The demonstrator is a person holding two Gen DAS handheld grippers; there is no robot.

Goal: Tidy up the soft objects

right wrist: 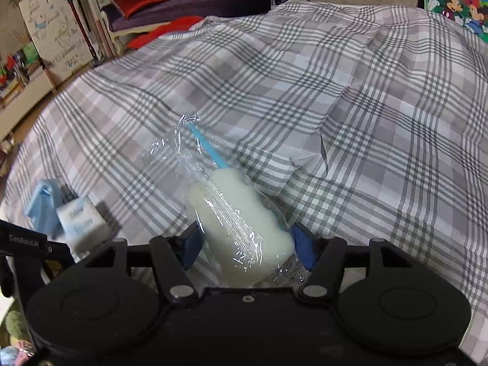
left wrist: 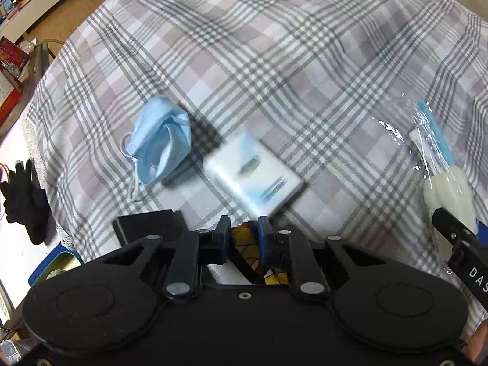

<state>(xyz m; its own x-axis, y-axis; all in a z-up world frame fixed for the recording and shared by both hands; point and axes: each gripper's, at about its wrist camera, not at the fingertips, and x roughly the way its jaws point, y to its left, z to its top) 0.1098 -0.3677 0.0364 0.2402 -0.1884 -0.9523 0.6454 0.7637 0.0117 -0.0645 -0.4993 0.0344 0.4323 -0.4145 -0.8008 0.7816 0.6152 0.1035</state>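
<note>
Right gripper (right wrist: pixel 244 244) pinches a white sponge brush with a light-blue plastic handle, wrapped in clear crinkled plastic (right wrist: pixel 241 222); blue finger pads (right wrist: pixel 192 247) press both sides of the foam head, handle pointing forward and up over the grey-and-white plaid bedspread (right wrist: pixel 350 122). From the left wrist view the same wrapped brush (left wrist: pixel 448 189) sits at far right, with the right gripper's black finger under it. Left gripper (left wrist: pixel 244 228) has jaws drawn close together around the edge of a colourful patterned item in yellow, red and black (left wrist: pixel 244 241); cannot tell what that item is, only a sliver shows between the fingers. Crumpled light-blue disposable face mask with white ear loops (left wrist: pixel 161 146) lies on the bedspread ahead-left of the left gripper. Just beside it, to its right, a white-and-blue rectangular tissue pack (left wrist: pixel 253 174), motion-blurred, close in front of the left fingertips; cannot tell whether mask and pack touch. In the right wrist view mask (right wrist: pixel 42 210) and pack (right wrist: pixel 82 222) sit at lower left, side by side. Black knit glove (left wrist: pixel 24 198) lies on a white surface at the left edge, off the bedspread. Blue-rimmed tin (left wrist: pixel 55 265) near it, partly hidden by the gripper body. Mickey Mouse picture (right wrist: pixel 457 3) at top right behind the bed
</note>
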